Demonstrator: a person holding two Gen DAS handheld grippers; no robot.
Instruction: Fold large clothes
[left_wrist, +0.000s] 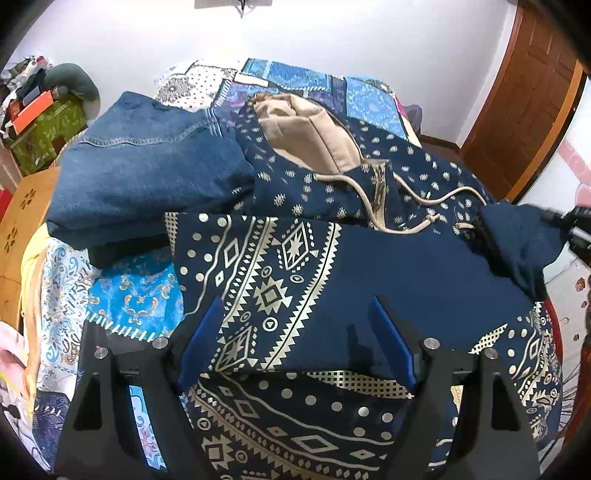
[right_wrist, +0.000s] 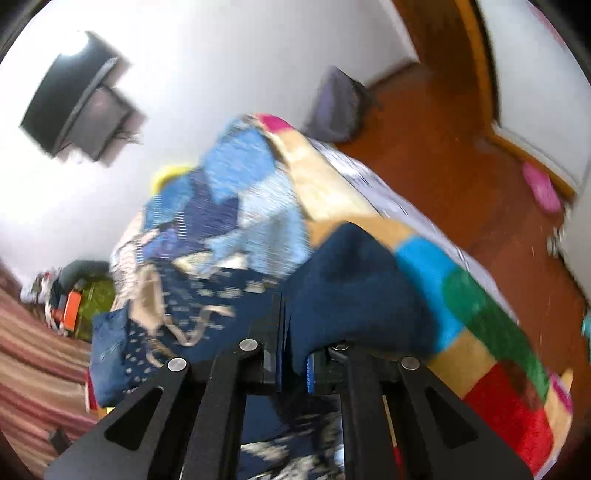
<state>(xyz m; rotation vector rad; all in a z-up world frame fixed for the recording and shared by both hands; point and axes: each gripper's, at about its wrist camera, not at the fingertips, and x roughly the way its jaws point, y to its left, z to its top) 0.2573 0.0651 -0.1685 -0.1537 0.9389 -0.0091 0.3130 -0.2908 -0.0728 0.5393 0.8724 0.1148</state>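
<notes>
A navy hoodie (left_wrist: 369, 273) with cream geometric print, tan hood lining (left_wrist: 314, 140) and drawstrings lies on the bed. One sleeve is folded across its body. My left gripper (left_wrist: 295, 332) is open above the folded sleeve, holding nothing. My right gripper (right_wrist: 291, 350) is shut on the plain navy sleeve cuff (right_wrist: 354, 280) and holds it lifted at the hoodie's right side. That cuff (left_wrist: 517, 240) and gripper also show at the right edge of the left wrist view. The right wrist view is blurred.
Folded blue jeans (left_wrist: 147, 173) lie left of the hoodie on the patchwork bedspread (left_wrist: 136, 291). A green box with clutter (left_wrist: 44, 129) stands far left. A wooden door (left_wrist: 532, 99) and wooden floor (right_wrist: 443, 155) are to the right. A colourful blanket (right_wrist: 480, 314) lies along the bed edge.
</notes>
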